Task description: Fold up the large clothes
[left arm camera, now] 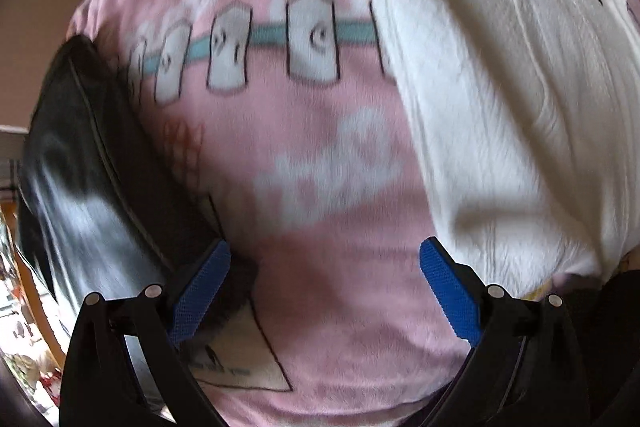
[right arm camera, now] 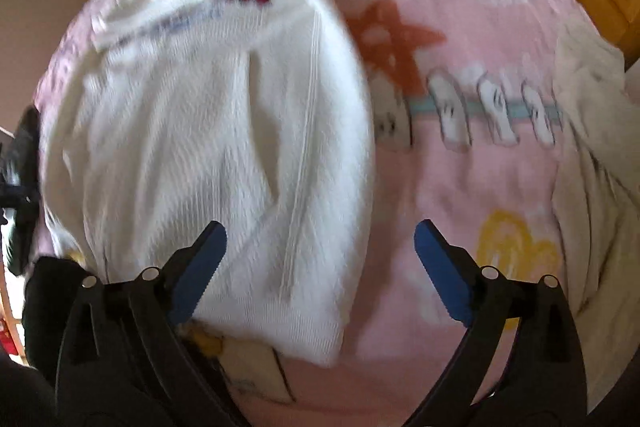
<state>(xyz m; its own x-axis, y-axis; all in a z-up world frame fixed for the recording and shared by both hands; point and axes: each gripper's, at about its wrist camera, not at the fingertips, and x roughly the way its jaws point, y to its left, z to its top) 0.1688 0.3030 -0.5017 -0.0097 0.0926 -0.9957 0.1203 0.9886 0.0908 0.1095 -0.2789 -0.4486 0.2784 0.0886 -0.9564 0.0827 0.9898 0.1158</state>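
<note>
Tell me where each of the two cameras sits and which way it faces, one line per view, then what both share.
Left wrist: on the left claw, facing down at the pink blanket; black bag at left, white garment at right; own open blue pads show.
Right wrist: on the right claw, facing steeply down at the white garment; cream cloth at right; open pads show.
Shared: garment, blanket.

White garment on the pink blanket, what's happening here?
A person with a gripper in each hand is folding a white knit garment spread on a pink cartoon-print blanket. Both the left gripper and the right gripper are open and hold nothing. The garment looks partly folded, one straight edge running down its right side. A second, cream garment lies further right, and a black one at the left.
</note>
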